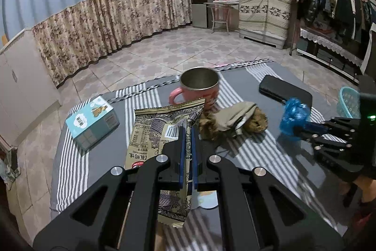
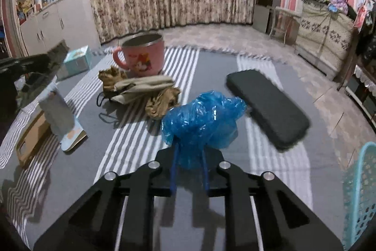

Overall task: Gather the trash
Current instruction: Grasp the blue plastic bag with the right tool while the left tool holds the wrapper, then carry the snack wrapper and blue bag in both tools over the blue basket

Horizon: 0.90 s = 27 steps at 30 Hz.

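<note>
Blue plastic, crumpled into a loose wad (image 2: 202, 124), sits between the narrow jaws of our right gripper (image 2: 189, 152), whose blue pads pinch its lower edge; the jaws have closed to a small gap with the wad squeezed in it. From the left wrist view the same wad hangs off the tip of that gripper, clear of the counter (image 1: 235, 157).

Our left gripper (image 1: 187, 131) is nearly shut on a gold printed snack wrapper (image 1: 162, 128), the pads clamping it near its middle, its long axis running away from us along the jaws.

So both pieces of trash are already in hand. What the coming move turns on, we judge, is the turquoise basket (image 2: 359, 194): it stands off the right edge of the counter, just beside the right gripper and well apart from the left one. The right hand is the nearer and should reach it first. We cannot see into the basket, so what it holds we cannot tell.

Farther out lie a tan cloth bundle (image 2: 141, 91), a black case (image 2: 268, 107), a pale blue box (image 1: 92, 125), and a pink mug (image 2: 143, 56), which looks empty inside.
</note>
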Each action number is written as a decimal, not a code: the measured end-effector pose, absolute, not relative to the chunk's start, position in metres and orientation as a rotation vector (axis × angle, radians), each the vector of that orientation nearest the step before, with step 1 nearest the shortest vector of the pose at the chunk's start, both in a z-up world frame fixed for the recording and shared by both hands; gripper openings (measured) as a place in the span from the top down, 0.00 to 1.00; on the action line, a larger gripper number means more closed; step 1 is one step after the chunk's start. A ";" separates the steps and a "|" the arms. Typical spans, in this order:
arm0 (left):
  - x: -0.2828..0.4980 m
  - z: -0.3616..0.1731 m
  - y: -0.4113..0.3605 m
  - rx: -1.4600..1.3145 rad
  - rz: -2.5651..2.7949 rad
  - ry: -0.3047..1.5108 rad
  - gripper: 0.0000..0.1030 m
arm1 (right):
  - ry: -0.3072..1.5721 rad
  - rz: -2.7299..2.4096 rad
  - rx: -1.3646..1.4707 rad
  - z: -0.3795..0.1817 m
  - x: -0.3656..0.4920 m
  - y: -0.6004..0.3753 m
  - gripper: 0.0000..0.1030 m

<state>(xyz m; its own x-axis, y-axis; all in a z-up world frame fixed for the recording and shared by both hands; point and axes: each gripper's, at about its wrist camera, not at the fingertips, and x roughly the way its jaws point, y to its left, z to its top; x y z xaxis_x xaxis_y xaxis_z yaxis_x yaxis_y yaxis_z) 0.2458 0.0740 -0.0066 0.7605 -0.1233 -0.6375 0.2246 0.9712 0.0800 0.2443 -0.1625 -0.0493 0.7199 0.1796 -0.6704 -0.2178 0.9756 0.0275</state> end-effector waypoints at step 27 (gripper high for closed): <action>0.205 0.017 -0.160 0.250 -0.535 0.613 0.97 | 0.571 -0.277 0.196 -0.004 0.105 -0.440 0.86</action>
